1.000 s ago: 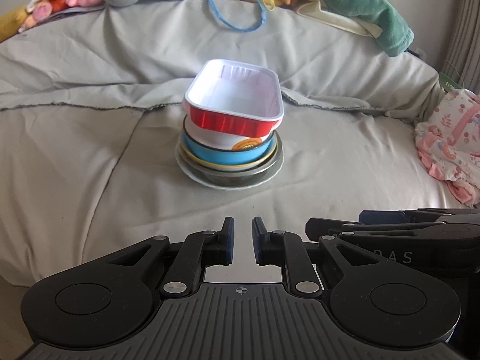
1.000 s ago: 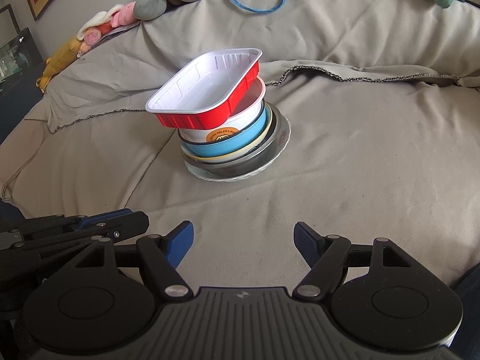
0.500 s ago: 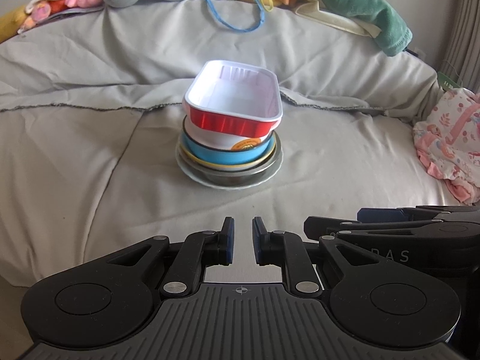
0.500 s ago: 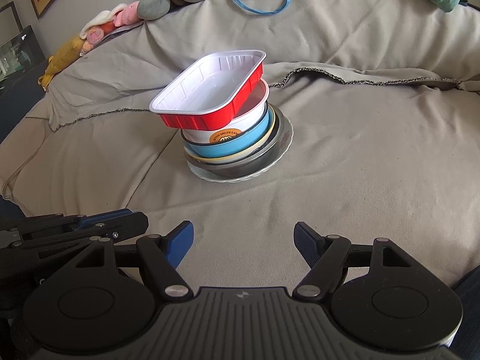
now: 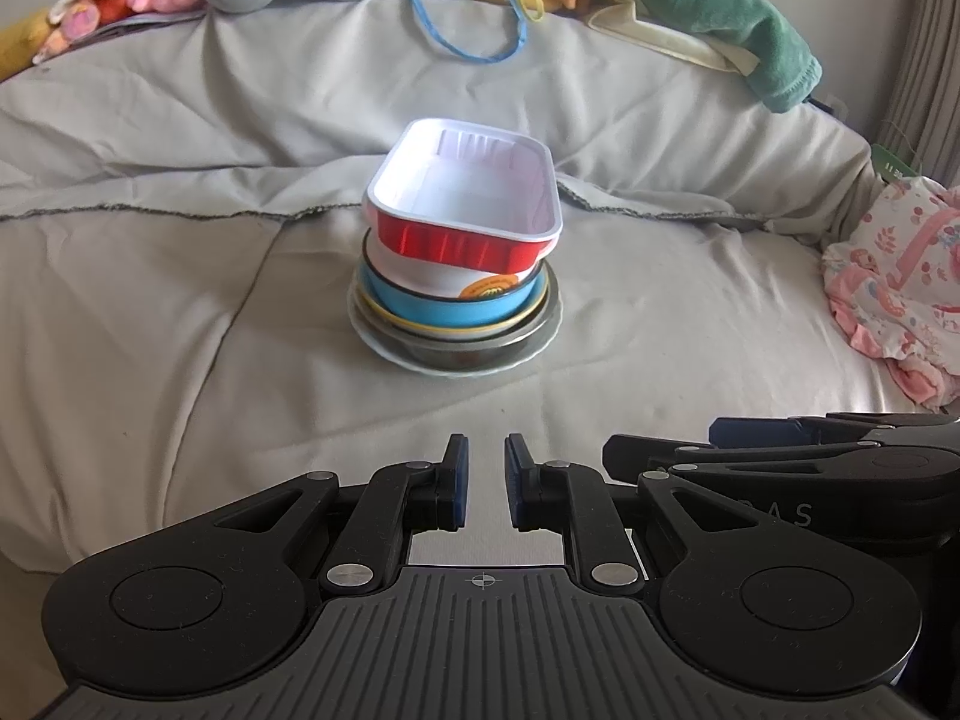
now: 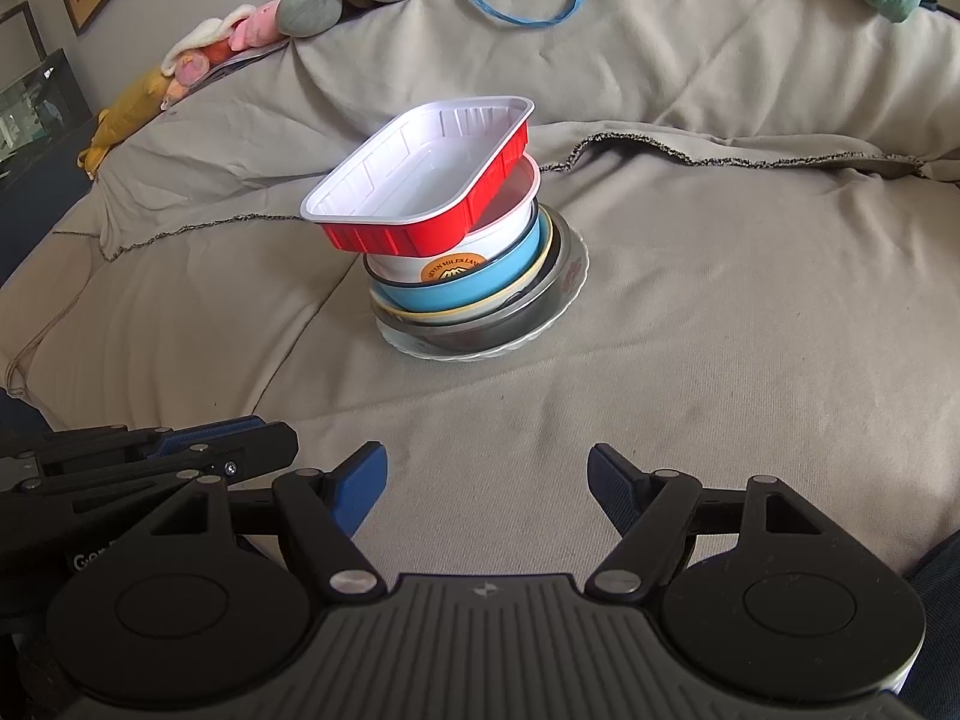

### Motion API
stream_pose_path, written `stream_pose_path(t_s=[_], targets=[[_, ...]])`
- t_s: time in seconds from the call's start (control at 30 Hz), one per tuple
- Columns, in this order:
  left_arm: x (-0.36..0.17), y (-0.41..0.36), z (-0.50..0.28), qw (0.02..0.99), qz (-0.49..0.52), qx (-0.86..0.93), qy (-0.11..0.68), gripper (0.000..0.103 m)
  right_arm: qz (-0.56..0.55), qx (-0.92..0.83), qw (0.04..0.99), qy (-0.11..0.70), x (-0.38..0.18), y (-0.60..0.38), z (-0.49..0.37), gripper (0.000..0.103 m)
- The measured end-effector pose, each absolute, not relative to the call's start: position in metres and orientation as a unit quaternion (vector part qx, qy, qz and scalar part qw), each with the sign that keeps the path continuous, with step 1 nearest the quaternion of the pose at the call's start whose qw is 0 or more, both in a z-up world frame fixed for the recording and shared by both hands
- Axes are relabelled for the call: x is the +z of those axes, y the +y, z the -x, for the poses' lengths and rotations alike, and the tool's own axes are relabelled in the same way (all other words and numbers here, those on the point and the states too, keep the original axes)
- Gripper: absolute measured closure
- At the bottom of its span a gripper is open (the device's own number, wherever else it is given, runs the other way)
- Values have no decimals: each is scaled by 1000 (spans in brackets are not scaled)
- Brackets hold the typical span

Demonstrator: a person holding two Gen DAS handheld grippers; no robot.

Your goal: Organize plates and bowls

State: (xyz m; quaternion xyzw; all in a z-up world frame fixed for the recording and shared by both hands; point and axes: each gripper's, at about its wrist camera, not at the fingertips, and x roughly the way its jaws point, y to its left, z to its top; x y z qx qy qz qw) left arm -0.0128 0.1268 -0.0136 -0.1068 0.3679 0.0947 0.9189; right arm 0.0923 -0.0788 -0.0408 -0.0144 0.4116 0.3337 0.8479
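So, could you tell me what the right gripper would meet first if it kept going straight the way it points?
Probably the grey bedcover: the right gripper, open and empty, angles downward at bare cover short of the stack of dishes. Depth is hard to judge.

Almost no change around the stack of plates and bowls (image 6: 462,294)

Only the right wrist view differs from a second ago, and only by a hair. The stack sits a trace further right in the frame than before. The far corner of the red tray (image 6: 420,180) on top of it has slid slightly that way. The near rim of the bottom plate (image 6: 480,354) has dropped a touch lower. This is a faint drift of the view from the right gripper (image 6: 486,480) facing the stack, and no dish shifts against the one beneath it. In the left wrist view the stack (image 5: 456,300) shows no visible difference.
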Motion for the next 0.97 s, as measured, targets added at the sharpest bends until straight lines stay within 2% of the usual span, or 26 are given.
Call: stream_pose_path(t_s=[0.97], targets=[[-14, 136, 0, 911, 109, 129, 376, 85, -3, 354, 844, 402, -36, -84, -102, 28]])
